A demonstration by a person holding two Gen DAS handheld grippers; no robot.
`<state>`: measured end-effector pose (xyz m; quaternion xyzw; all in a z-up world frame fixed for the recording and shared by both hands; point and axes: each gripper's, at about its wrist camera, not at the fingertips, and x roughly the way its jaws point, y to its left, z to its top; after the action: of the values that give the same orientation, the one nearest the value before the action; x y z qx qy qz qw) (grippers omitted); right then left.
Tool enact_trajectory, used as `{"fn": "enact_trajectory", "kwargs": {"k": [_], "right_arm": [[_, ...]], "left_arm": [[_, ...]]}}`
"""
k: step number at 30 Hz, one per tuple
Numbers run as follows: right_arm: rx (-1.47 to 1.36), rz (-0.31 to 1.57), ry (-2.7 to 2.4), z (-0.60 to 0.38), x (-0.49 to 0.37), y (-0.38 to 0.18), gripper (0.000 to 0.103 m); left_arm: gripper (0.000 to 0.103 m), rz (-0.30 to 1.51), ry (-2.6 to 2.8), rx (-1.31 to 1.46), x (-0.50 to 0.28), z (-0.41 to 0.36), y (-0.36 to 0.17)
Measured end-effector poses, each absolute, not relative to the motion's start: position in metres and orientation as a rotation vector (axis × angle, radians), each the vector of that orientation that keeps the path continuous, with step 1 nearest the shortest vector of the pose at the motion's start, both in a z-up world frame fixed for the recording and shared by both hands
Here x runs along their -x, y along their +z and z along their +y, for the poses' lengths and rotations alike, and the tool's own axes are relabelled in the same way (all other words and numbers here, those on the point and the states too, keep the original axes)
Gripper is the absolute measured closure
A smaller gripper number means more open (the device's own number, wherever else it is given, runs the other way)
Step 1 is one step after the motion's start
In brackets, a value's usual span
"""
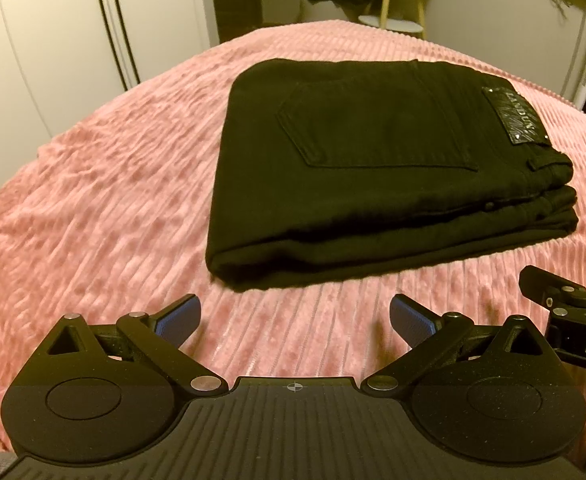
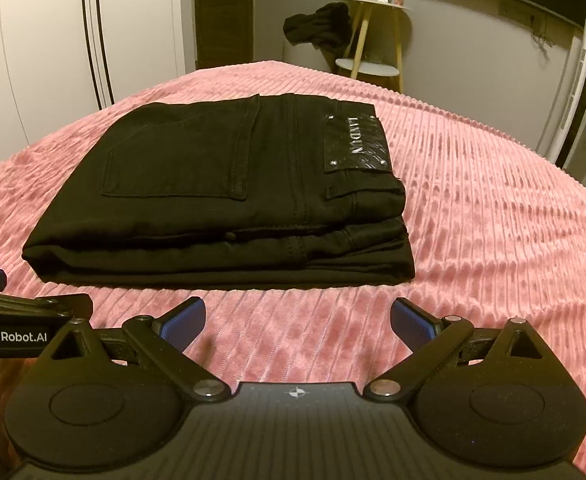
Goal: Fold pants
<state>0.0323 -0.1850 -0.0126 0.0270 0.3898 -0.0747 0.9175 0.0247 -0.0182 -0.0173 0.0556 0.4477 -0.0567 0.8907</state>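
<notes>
Pants (image 1: 373,168) sit folded in a compact stack on the pink ribbed bedspread (image 1: 93,200), centre-right of the left wrist frame, centre-left of the right wrist frame (image 2: 221,200). Back pocket (image 2: 181,152) faces up, leather brand patch (image 2: 357,142) toward the right side of the stack, waistband layers showing at the right end. Left gripper (image 1: 295,320) is released, jaws spread wide, nothing between the blue pads (image 1: 179,318), hovering near the stack's lower edge but not touching it. Right gripper (image 2: 297,320) same: released, empty, just short of the stack's near edge. Each tool pokes into the other's view at the frame edge, so they sit side by side. My read: folding is basically done, what's left is a tidy-up at most. Layers look slightly stepped at the right end, bottom layer sticking out past the top one. To finish well, I'd press down flat on the top with closed fingers rather than pinch, or nudge the lower layer's right end inward from the side. Grabbing one layer risks dragging the stack open; plush cover probably grips the cloth. Dark clothing (image 2: 319,26) on the stool at upper centre isn't involved.
</notes>
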Motion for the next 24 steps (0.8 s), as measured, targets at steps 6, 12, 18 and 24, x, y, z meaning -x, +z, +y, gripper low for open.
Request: {"fn": "enact_trajectory", "kwargs": {"k": [6, 12, 18, 24], "right_arm": [[-0.065, 0.802, -0.152, -0.1856, -0.0321, -0.0123, 0.004], [-0.069, 0.800, -0.151, -0.1857, -0.0318, -0.0120, 0.004], [-0.075, 0.799, -0.151, -0.1861, -0.0317, -0.0115, 0.004], [-0.076, 0.798, -0.150, -0.1865, -0.0314, -0.0112, 0.004]], "left_arm": [[0.000, 0.928, -0.119, -0.115, -0.0249, -0.0181, -0.0175], [0.000, 0.929, -0.120, -0.114, -0.0251, -0.0181, -0.0173], [0.000, 0.929, -0.119, -0.114, -0.0251, -0.0182, -0.0172], [0.000, 0.929, -0.120, -0.115, -0.0251, -0.0181, -0.0172]]}}
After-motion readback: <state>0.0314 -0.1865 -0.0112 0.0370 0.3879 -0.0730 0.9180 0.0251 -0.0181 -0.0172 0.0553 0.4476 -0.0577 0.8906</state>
